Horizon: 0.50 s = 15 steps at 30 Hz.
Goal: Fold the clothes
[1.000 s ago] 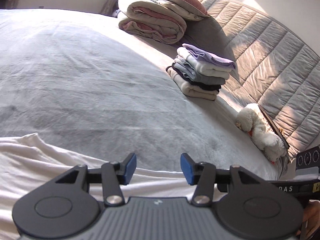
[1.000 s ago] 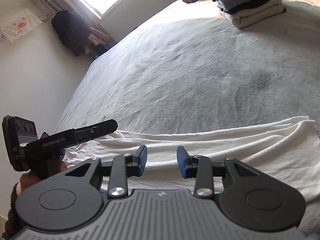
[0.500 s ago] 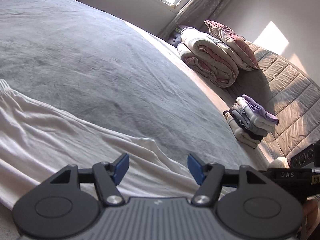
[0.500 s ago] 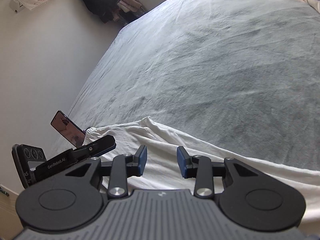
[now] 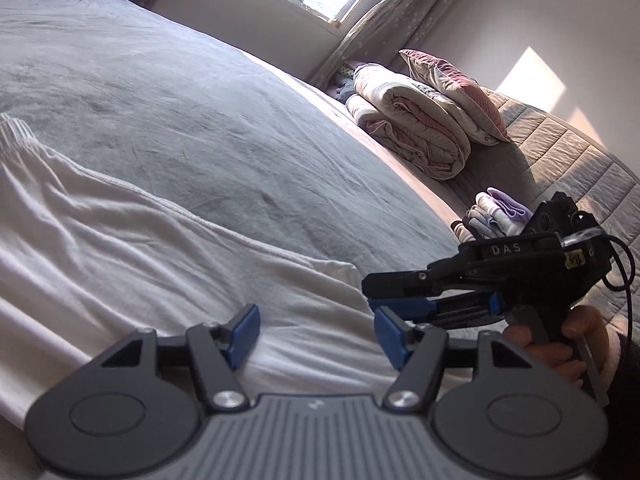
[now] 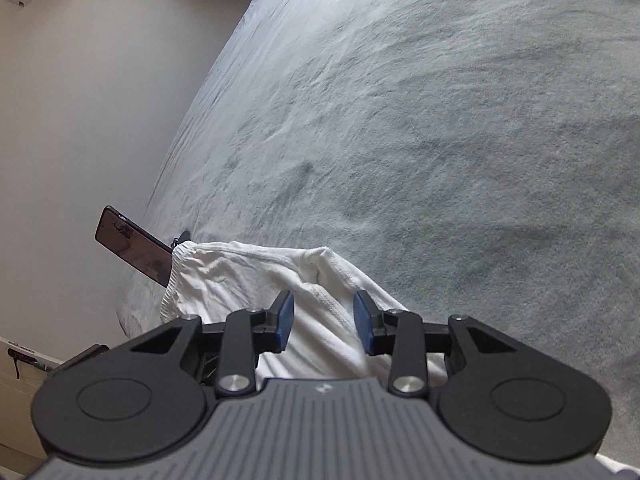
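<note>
Lying flat along the near edge of the grey bed [image 5: 224,128], the white garment [image 5: 132,256] ran lengthwise across the left wrist view, its gathered waistband end [image 6: 176,280] pointing toward the phone [image 6: 132,246] at the bed's corner. The left gripper [image 5: 316,334] hovered over the cloth, jaws spread after just opening, nothing between them. The right gripper [image 6: 324,320] stood partly spread above a raised fold, pads not pressing it.

grey bed [image 5: 200,120] w/ rolled duvet [image 5: 412,128], pillow [image 5: 452,84]; phone [image 6: 132,246] at edge.
</note>
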Motion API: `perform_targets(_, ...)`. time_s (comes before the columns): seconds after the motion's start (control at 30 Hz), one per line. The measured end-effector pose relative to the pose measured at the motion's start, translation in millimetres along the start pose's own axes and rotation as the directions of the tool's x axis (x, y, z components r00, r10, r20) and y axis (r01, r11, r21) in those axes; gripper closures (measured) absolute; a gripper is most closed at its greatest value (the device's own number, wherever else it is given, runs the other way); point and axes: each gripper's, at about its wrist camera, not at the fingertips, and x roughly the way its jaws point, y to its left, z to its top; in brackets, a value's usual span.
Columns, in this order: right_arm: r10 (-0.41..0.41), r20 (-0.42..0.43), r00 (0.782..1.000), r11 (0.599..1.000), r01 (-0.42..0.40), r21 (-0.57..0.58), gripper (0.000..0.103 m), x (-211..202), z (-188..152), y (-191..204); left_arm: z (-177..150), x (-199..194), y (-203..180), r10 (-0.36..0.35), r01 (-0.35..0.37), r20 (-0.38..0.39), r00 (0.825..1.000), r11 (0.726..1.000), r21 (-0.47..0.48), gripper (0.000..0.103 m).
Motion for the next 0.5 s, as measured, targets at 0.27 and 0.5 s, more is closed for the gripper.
perform_targets(0.27, 0.159, -0.015, 0.987, 0.974, -0.154, 0.163, 0.063, 24, 8, -13, 0, -1, 4, -0.028, 0.028, 0.008, 1.0, 0.999, -0.028, 0.037)
perform_targets(0.5, 0.194, 0.104, 0.975, 0.952, -0.213, 0.221, 0.062, 22, 15, -15, 1, -6, 10, -0.049, 0.05, 0.014, 0.999, 0.996, -0.074, 0.037)
